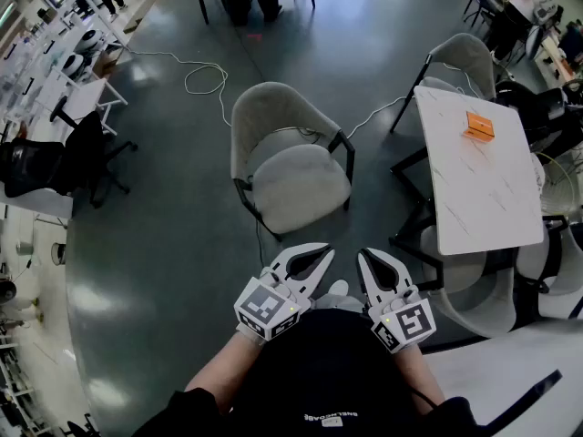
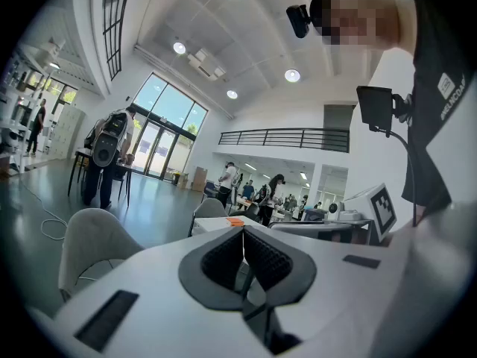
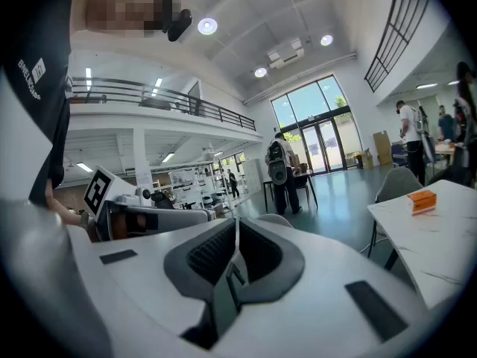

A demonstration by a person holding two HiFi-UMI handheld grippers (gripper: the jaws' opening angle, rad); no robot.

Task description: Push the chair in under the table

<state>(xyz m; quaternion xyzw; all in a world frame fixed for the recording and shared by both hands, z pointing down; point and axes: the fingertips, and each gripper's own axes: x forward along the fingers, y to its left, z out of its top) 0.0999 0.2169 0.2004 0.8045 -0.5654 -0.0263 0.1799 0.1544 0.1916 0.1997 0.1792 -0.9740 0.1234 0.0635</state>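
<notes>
A grey padded chair with black legs stands on the open floor, apart from the white table to its right. Its seat faces me. In the left gripper view the chair shows at the lower left. The table fills the right of the right gripper view. My left gripper and right gripper hang side by side just short of the chair's front edge, touching nothing. Both are shut and empty, the left's jaws and the right's pressed together.
An orange box lies on the table. Another grey chair stands at the table's far end, and one is tucked under its near side. A white cable trails on the floor. A black office chair is at the left.
</notes>
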